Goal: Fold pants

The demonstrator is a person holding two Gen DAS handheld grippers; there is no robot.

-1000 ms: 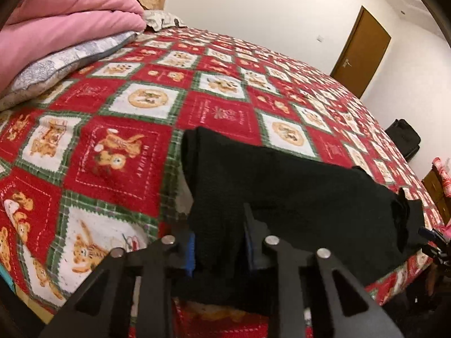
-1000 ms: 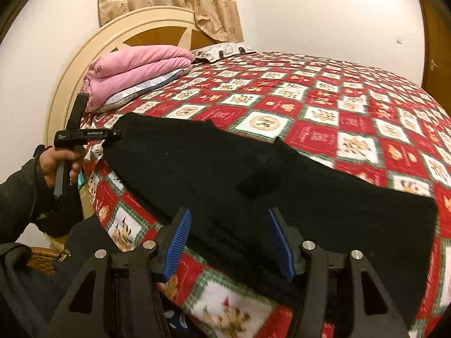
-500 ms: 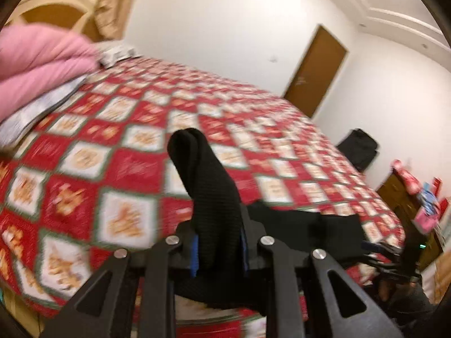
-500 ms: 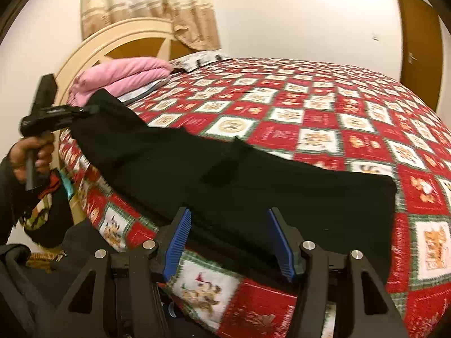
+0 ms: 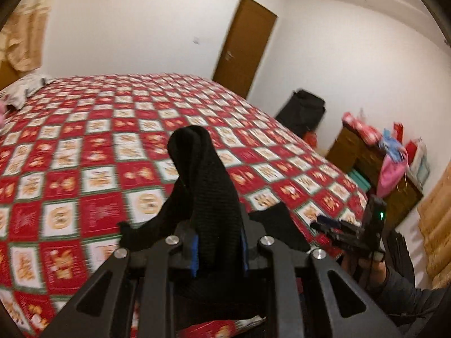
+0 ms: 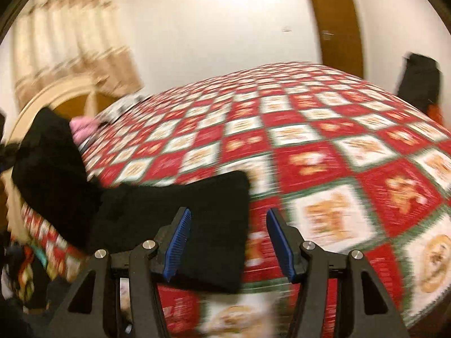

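While the left gripper [image 5: 218,249] clamps one raised end of the black pants [image 6: 174,219] above the bed [image 6: 338,152], the right gripper [image 6: 229,246] hovers open and empty, so the fold-over needs that end laid down flat.

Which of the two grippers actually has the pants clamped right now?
The left gripper: black pants bunch up between its pads. The right gripper is open, nothing pinched.

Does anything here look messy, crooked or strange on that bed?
Only the black pants look askew: one end is pinched up in the left gripper and stands in a bunched peak, while the rest lies flat on the red patchwork bedspread. The right gripper is open and holds nothing.
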